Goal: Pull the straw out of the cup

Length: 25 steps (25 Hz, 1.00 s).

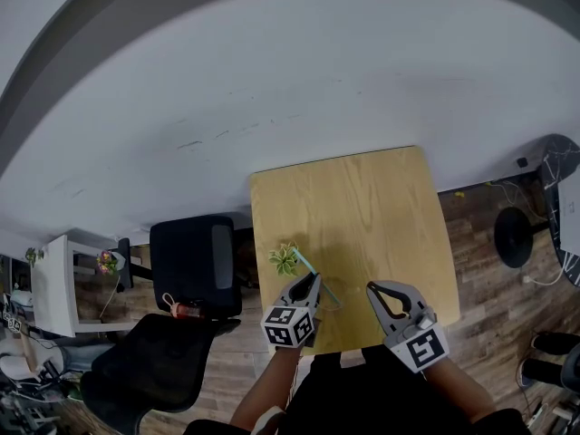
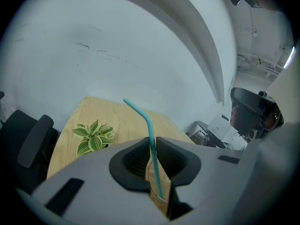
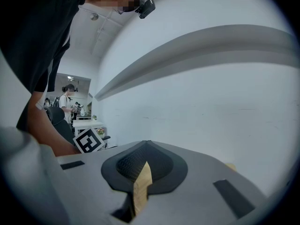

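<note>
A teal bendy straw (image 2: 151, 139) rises out of a clear cup (image 2: 156, 184) that stands on the wooden table (image 1: 381, 207). My left gripper (image 2: 152, 143) is shut on the straw just above the cup's rim, its pads pressed against the straw on both sides. In the head view the left gripper (image 1: 313, 281) sits at the table's near edge with the straw (image 1: 306, 265) slanting up to the left from its tips. My right gripper (image 1: 374, 289) hovers to the right, apart from the cup. In its own view the right gripper (image 3: 146, 147) is shut with nothing between its pads.
A small potted plant (image 1: 285, 259) with striped leaves stands on the table just left of the straw and shows in the left gripper view too, as the plant (image 2: 93, 137). Black office chairs (image 1: 195, 265) stand left of the table. A white wall runs behind the table.
</note>
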Available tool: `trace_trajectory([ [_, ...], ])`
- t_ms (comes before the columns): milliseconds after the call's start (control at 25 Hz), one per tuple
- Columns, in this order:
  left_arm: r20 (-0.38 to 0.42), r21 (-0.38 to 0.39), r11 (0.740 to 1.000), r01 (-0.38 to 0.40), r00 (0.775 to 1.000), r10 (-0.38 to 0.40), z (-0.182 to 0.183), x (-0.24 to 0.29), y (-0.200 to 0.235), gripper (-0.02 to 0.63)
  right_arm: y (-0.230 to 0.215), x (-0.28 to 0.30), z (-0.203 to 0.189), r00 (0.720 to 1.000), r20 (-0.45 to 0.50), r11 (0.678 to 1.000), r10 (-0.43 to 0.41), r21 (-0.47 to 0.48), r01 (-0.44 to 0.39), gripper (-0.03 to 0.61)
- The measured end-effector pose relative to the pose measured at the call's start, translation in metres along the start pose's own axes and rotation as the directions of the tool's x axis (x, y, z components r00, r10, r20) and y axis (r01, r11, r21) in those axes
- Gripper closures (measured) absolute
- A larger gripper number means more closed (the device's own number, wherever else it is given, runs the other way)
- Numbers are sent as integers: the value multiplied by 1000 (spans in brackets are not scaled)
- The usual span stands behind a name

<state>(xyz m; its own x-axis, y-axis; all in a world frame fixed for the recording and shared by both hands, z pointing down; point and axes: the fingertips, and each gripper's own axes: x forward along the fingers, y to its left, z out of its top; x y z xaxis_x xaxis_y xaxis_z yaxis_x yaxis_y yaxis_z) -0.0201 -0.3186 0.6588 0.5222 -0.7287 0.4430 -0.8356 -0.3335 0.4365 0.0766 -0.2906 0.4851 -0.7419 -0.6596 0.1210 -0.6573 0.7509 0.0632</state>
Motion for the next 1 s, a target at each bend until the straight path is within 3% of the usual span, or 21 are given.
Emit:
trace_trajectory([
  [240, 24, 14, 1000, 9, 1000, -9, 8, -10, -6, 560, 3, 4, 10, 999, 34, 1000, 7, -22, -7, 560],
  [560, 93, 109, 994, -1, 996, -9, 32, -35, -21, 561, 10, 6, 5, 999, 1, 999, 37, -15, -37, 560],
  [880, 169, 152, 988, -8, 985, -18, 59, -63, -40, 561, 19, 10, 16, 997, 27, 997, 72, -29, -71, 560],
  [1000, 201, 187, 982, -17, 979, -22, 73, -75, -48, 561, 16, 6, 27, 997, 46, 998, 55, 5, -55, 560],
])
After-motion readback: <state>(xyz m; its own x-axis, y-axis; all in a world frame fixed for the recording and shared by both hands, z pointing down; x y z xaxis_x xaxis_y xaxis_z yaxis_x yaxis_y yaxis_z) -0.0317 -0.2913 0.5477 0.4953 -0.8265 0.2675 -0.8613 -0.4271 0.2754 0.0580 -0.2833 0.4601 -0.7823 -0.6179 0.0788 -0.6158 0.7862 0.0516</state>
